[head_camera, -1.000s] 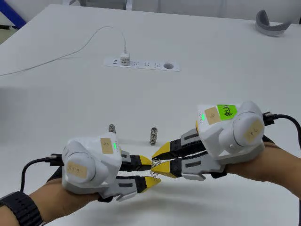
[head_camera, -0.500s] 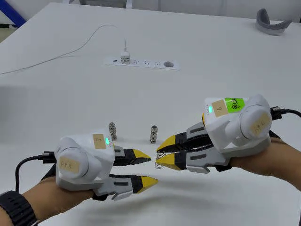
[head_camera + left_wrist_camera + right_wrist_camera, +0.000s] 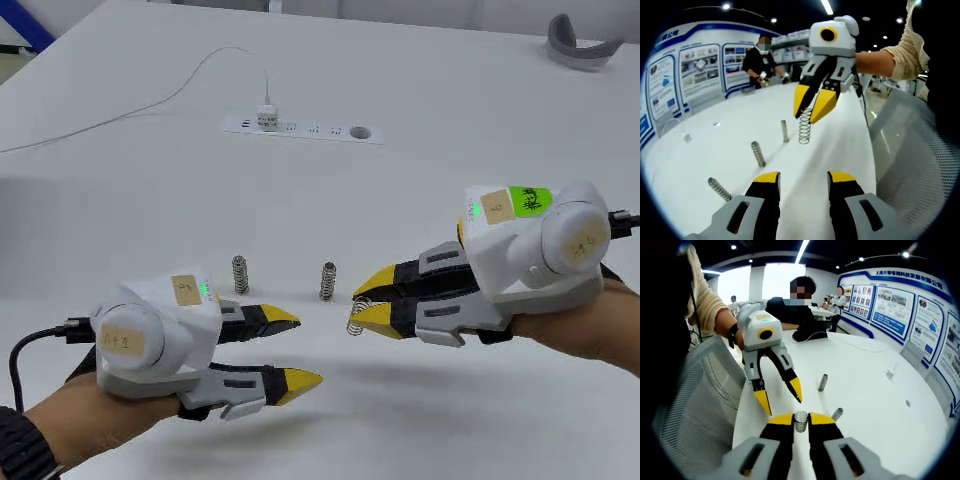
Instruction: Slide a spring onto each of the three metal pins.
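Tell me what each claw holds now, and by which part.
The right claw pinches a spring by its upper end, the rest hanging free. The left claw is open and holds nothing.

Table (image 3: 450, 150) white, smooth, matt. Spring (image 3: 804, 129) bright bare metal wire. Left gripper (image 3: 305, 348) and right gripper (image 3: 357, 304): glossy white plastic shells, yellow plastic tips. Label (image 3: 186, 290) tan paper. Power strip (image 3: 300, 130) white plastic.

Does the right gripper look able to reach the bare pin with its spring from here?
Probably yes: the right gripper holds the spring just beside the bare pin, with open table between them; the left gripper sits back, open.
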Motion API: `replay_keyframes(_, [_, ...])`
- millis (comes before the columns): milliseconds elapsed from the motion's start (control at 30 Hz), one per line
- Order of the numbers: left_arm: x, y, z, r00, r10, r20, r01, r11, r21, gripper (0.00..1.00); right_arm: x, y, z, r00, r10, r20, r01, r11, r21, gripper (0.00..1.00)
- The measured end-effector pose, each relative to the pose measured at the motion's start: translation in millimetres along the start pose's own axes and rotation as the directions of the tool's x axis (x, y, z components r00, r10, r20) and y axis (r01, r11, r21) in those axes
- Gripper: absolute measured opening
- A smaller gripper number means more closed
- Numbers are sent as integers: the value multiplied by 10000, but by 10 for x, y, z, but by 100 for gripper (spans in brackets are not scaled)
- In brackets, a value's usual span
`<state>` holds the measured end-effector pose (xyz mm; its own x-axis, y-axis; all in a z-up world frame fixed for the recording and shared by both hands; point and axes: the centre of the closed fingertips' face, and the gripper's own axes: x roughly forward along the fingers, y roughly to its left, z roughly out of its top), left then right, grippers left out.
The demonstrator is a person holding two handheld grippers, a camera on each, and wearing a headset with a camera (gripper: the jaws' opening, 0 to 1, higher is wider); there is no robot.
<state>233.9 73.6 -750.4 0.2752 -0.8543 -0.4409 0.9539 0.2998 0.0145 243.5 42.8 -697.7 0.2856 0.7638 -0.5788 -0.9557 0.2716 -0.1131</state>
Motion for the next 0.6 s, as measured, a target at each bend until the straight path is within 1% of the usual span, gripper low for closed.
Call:
replay_keyframes(100, [-26,33,-14,9999,142,8,-142,9998,-154,40,-31,-36,-17,9999,-124,-14,124,9999,41,12])
replay_keyframes(267, [-55,60,-23,9996,271,41,-270,9994,-228,41,-77,-94,-42,9996,-287,-29,287,9995,107,12])
replay_keyframes(600, [-135,107,-80,9985,547,14,-546,9975,-447,43,-240,-285,-40,9959,-908,27,906,9954,319,12])
